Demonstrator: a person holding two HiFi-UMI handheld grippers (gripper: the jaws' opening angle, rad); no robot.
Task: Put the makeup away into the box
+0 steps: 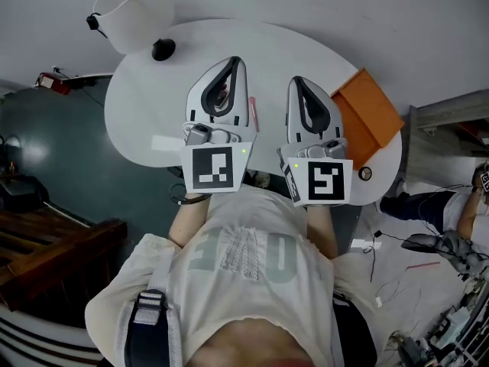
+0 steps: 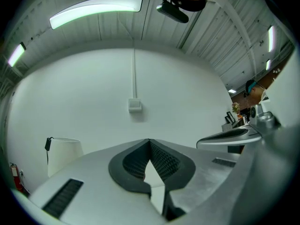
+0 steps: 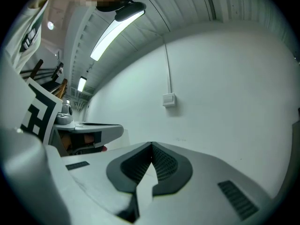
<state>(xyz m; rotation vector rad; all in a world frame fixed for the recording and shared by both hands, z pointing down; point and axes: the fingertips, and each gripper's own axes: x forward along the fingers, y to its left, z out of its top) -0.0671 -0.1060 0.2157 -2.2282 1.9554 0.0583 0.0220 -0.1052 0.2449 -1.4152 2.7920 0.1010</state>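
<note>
In the head view both grippers hang side by side over a round white table [image 1: 145,105], pointing away from me. My left gripper [image 1: 235,61] is shut with nothing between its pads; in its own view the tips [image 2: 150,142] meet against a bare white wall. My right gripper [image 1: 296,81] is shut and empty too, tips [image 3: 151,146] closed. An orange box [image 1: 368,115] lies on the table right of the right gripper. A thin pink item [image 1: 253,118] lies between the grippers, partly hidden. A small round item [image 1: 365,173] sits near the table's right edge.
A black knob-like object [image 1: 163,49] sits at the table's far edge, with a white cylindrical bin [image 1: 126,14] behind it. A pale flat patch [image 1: 164,144] lies left of the left gripper. Cables and a seated person's legs [image 1: 428,205] are at the right.
</note>
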